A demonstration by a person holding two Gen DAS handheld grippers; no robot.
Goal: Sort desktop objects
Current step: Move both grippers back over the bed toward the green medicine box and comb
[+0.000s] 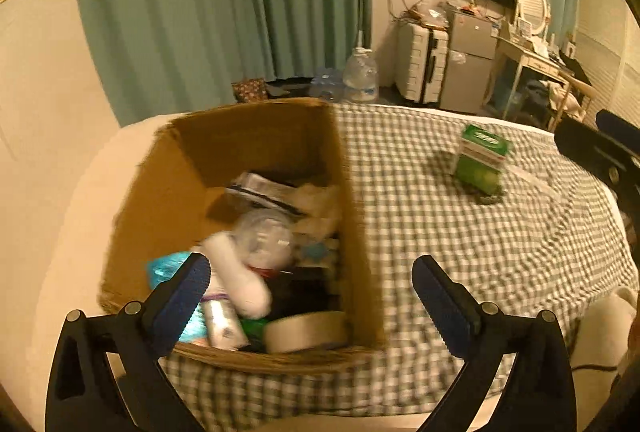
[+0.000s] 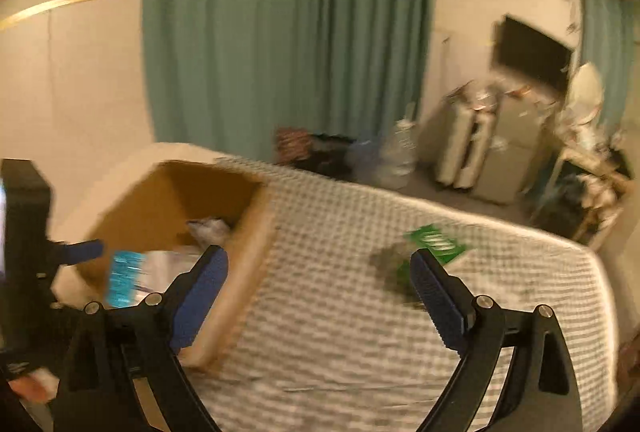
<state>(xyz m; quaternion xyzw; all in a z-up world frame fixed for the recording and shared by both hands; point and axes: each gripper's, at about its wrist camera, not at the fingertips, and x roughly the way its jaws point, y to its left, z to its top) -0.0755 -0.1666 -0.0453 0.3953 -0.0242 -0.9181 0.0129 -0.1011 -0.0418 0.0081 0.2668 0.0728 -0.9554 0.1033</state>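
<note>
An open cardboard box (image 1: 356,216) stands on the checked cloth (image 1: 480,252), holding several items: a white bottle (image 1: 240,272), a clear plastic cup (image 1: 264,236), a blue packet (image 1: 168,268), a roll of tape (image 1: 308,330). My left gripper (image 1: 312,280) is open and empty above the box's near right corner. A green and white carton (image 1: 482,160) stands on the cloth to the right. In the blurred right wrist view my right gripper (image 2: 320,272) is open and empty over the cloth between the box (image 2: 248,252) and the green carton (image 2: 436,244).
The cloth (image 2: 340,332) covers a bed-like surface. Behind it are water bottles (image 1: 360,76), a white suitcase (image 1: 420,64), a small fridge (image 1: 472,64) and a cluttered desk (image 1: 540,56). Green curtains (image 1: 224,4) hang at the back. The left gripper's body (image 2: 28,252) shows at the right wrist view's left edge.
</note>
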